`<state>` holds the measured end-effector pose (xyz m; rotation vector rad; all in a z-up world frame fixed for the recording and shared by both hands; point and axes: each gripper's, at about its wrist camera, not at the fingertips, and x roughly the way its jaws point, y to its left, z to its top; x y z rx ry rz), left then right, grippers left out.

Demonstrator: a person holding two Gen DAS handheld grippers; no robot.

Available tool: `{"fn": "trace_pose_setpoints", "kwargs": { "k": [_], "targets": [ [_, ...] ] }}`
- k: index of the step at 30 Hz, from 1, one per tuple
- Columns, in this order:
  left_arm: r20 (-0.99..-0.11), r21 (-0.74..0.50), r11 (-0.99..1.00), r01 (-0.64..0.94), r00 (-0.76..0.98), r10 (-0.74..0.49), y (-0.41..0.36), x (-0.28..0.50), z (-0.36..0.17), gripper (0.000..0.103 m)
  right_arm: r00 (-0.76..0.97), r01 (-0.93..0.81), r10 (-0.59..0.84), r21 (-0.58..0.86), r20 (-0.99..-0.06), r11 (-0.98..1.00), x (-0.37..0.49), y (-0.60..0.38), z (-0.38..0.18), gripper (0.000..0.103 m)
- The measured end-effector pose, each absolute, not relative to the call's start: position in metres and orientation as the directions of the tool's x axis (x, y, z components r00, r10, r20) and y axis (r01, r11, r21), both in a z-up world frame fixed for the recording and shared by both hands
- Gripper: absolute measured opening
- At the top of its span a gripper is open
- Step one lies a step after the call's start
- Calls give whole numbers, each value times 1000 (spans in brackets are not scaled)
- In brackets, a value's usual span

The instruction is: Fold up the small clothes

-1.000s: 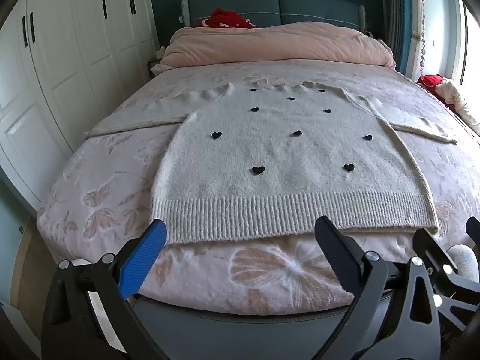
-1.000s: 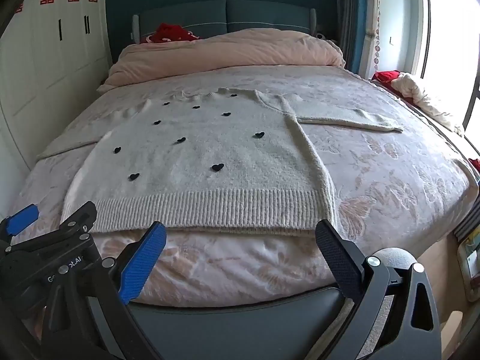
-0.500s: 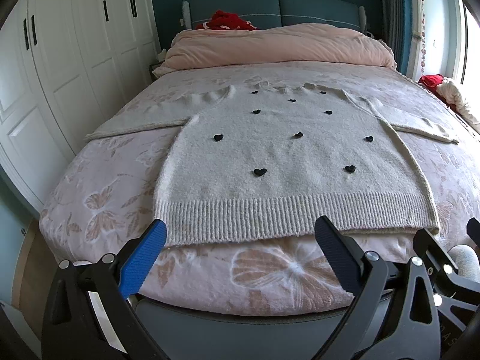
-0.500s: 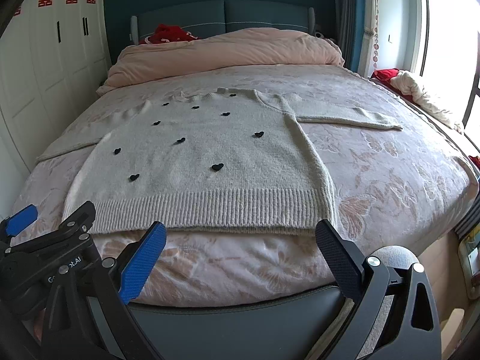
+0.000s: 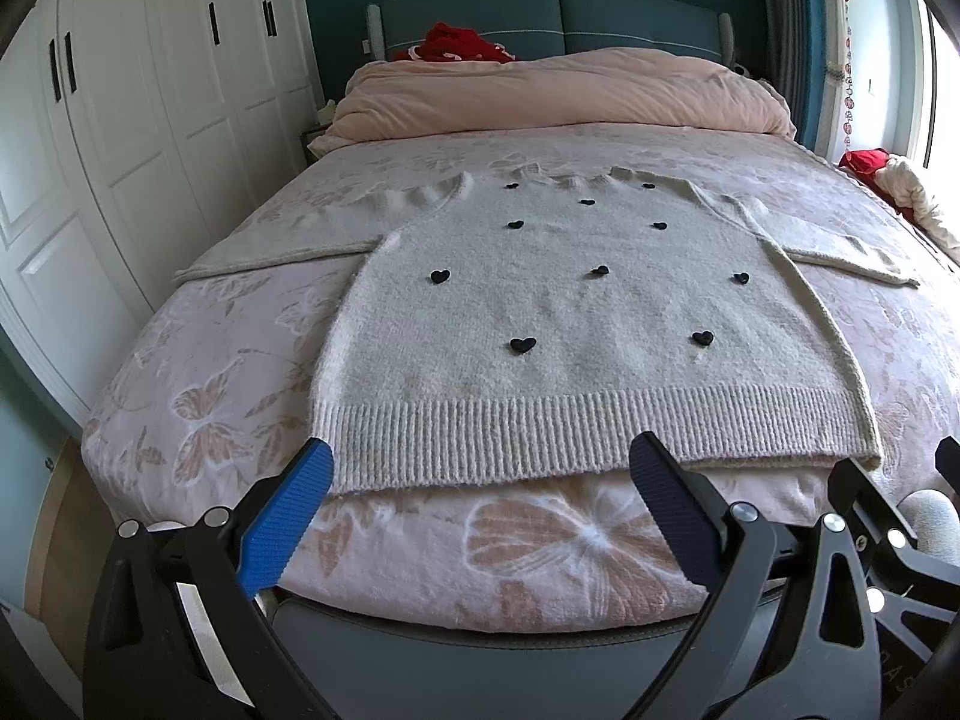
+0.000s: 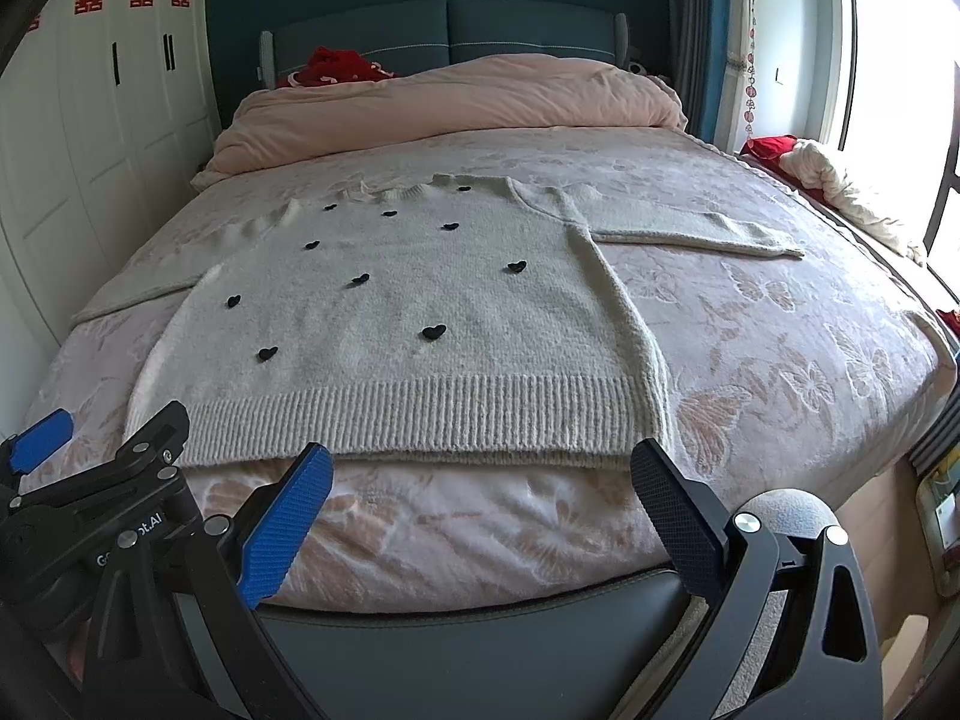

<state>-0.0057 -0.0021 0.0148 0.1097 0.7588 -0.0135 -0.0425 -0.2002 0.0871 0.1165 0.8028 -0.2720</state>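
Lying flat across the foot half of the bed (image 5: 198,396), front up with both sleeves spread wide, the sweater (image 5: 576,324) looks laid out ready for a first fold, none of which is yet made. At the far left stands a white wardrobe (image 5: 120,138) with red paper cut-outs on its doors. Next comes the left gripper (image 5: 480,480), its jaws spread wide and grasping nothing, poised just short of the ribbed hem (image 5: 540,438), probably so it can take the near left corner. The knit is pale grey and fluffy, with small black hearts (image 5: 522,345) dotted over the body and a band of close vertical ribbing along the bottom edge. The bedspread beneath is pink with woven butterflies, and a plump pink duvet (image 5: 558,96) is bunched against the teal headboard. To the right, the right gripper (image 6: 480,480) likewise gapes, unladen, facing the hem's right end. The right sleeve (image 6: 702,231) reaches toward the window side.
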Motion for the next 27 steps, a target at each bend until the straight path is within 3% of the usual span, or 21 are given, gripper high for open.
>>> {"fn": "trace_pose_setpoints", "kwargs": {
  "k": [27],
  "targets": [
    [-687,101,994,44,726,38,2,-6,14,97,657,290,-189,14,-730,957,-44,-202,85,98]
  ]
}}
